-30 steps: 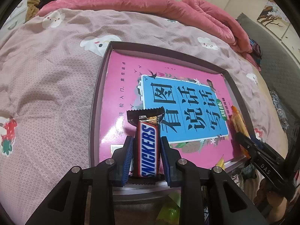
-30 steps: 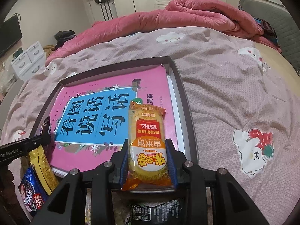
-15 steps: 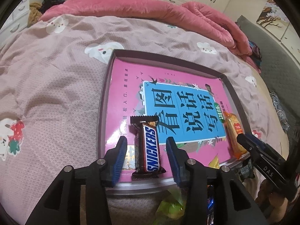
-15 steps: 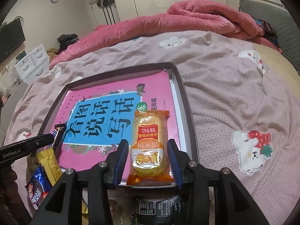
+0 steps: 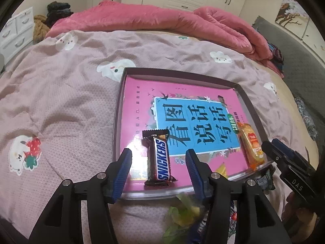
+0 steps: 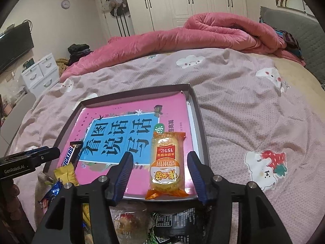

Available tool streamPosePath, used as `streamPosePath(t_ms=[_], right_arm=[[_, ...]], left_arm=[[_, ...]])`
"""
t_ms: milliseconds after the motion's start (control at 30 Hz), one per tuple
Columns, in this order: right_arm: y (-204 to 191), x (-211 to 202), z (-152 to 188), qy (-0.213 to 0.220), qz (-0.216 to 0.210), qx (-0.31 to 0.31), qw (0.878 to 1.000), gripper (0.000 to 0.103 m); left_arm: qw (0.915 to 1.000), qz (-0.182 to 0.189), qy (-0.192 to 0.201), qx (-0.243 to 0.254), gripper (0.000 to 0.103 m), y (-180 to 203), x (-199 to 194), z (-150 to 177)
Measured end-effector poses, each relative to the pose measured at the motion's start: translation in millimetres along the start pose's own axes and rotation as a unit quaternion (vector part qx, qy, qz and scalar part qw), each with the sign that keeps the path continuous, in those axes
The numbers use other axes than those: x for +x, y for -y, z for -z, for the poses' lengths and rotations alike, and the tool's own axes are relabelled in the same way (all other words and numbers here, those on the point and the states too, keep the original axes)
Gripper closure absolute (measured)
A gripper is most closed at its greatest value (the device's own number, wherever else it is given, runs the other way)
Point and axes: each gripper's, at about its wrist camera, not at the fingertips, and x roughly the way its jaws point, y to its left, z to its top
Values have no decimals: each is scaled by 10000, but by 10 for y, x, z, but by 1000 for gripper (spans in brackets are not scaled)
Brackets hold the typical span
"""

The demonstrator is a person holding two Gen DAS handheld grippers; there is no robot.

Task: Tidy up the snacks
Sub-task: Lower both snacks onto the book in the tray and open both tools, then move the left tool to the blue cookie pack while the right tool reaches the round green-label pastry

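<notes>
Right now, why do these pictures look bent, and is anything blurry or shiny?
Left wrist view: fisheye lens bows the bed and darkens corners; green wrapper at bottom is blurred. Right wrist view: same bowing; rice cake pack shows glare; Snickers stays sharp.

A brown Snickers bar [image 5: 159, 158] with a blue-and-white logo lies flat in the lower centre of the left wrist view, lengthwise, on the near left part of a dark shallow tray [image 5: 117, 109] lined in pink. An orange, clear-fronted rice cracker pack [image 6: 167, 163] lies flat in the lower centre of the right wrist view, near the tray's right wall.
</notes>
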Motion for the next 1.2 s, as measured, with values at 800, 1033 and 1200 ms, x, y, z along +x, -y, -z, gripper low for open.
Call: streamPosePath(t_ms=[800, 1033, 1200], right_arm=[[-74, -506, 109, 205, -235, 34, 9995, 37], [-172, -577, 210, 103, -328, -24, 9994, 37], [-239, -612, 269, 56, -331, -104, 9994, 36]], left_arm=[[9987, 222, 59, 448, 37, 186, -454, 186], [9959, 308, -12, 846, 36, 306, -535, 341], [9942, 352, -59, 1015, 31, 355, -567, 409]])
